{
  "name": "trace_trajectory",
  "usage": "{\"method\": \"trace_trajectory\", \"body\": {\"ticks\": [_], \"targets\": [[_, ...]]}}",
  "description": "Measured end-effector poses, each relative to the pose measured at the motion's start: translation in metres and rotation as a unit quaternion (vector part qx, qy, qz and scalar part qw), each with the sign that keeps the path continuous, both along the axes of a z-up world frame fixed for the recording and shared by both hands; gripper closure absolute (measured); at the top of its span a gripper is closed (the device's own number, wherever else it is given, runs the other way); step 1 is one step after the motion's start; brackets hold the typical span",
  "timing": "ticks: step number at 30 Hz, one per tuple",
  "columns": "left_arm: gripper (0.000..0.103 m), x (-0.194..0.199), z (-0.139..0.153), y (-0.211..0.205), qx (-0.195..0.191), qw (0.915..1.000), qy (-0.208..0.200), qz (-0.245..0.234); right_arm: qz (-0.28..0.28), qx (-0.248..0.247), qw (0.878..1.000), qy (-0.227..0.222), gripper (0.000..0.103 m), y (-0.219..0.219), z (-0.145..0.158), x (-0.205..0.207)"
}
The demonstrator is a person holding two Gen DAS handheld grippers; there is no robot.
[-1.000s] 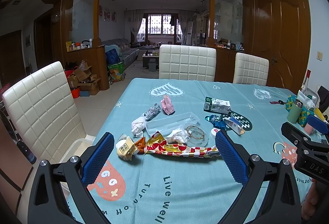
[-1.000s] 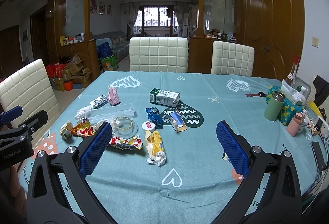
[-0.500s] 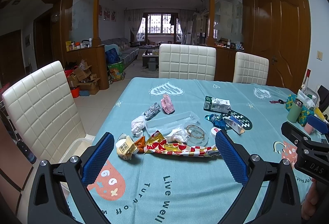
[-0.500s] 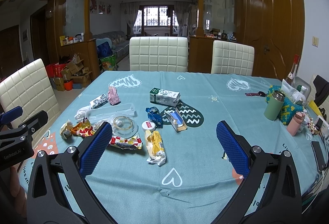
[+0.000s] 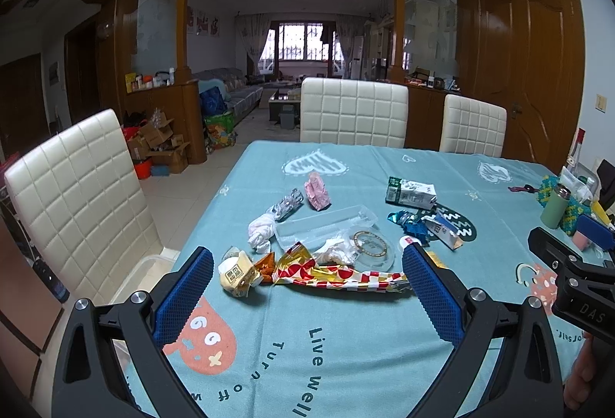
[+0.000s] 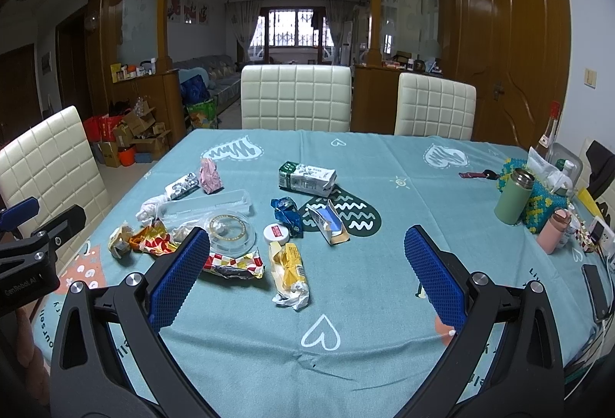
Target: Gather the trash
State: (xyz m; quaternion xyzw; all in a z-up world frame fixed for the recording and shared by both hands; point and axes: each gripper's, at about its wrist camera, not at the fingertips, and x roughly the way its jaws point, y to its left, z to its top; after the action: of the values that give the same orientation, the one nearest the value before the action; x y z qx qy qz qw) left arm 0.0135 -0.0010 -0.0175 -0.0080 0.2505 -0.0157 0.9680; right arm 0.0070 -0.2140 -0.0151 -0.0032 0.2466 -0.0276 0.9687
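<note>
While both tongs are hanging wide and empty, I am judging that collecting hasn't begun: the trash, from the red checked wrapper point(image 5: 338, 274) to the yellow wrapper point(image 6: 289, 266), is lying on the table point(image 6: 384, 322). Next, I'm thinking, is lowering the left gripper point(image 5: 307, 283) over that checked wrapper.

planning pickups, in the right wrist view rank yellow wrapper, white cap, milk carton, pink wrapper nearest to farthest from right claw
1. yellow wrapper, just ahead, centre-left
2. white cap, a little beyond it
3. milk carton, mid-table
4. pink wrapper, far left; its depth is close to the carton's, but it lies further sideways
</note>
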Motion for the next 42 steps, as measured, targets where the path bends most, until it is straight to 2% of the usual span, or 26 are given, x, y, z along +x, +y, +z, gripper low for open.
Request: {"method": "trace_trajectory", "body": {"ticks": [8,14,19,22,26,34,36,40,42], "targets": [[0.007,0.034,-0.024,0.015,-0.008,0.9988,0.045,0.018,0.004,0.002,0.998,0.055,0.003,0.005,-0.027,0.043],[0.007,0.063,-0.051,0.027,-0.001,0.9956,0.088,0.032,0.004,-0.01,0.995,0.099,0.003,0.009,-0.06,0.083],[0.007,0.091,-0.092,0.045,-0.014,0.9854,0.166,0.035,0.014,0.012,0.985,0.171,0.003,0.004,-0.095,0.115],[0.007,0.1,-0.103,0.052,-0.008,0.9825,0.181,0.045,0.023,0.022,0.98,0.196,0.003,0.005,-0.114,0.13],[0.007,0.114,-0.108,0.061,-0.004,0.9797,0.189,0.068,0.026,0.018,0.977,0.212,0.003,0.007,-0.128,0.143],[0.007,0.139,-0.118,0.083,-0.006,0.9714,0.208,0.115,0.02,0.02,0.978,0.206,0.003,0.0,-0.136,0.159],[0.007,0.143,-0.121,0.087,-0.012,0.9699,0.211,0.121,0.021,0.022,0.978,0.207,0.006,-0.002,-0.139,0.161],[0.008,0.143,-0.122,0.091,-0.016,0.9699,0.206,0.128,0.022,0.026,0.976,0.213,0.022,-0.005,-0.142,0.163],[0.012,0.141,-0.121,0.094,-0.019,0.9699,0.204,0.132,0.023,0.034,0.975,0.216,0.029,-0.007,-0.144,0.163]]}}
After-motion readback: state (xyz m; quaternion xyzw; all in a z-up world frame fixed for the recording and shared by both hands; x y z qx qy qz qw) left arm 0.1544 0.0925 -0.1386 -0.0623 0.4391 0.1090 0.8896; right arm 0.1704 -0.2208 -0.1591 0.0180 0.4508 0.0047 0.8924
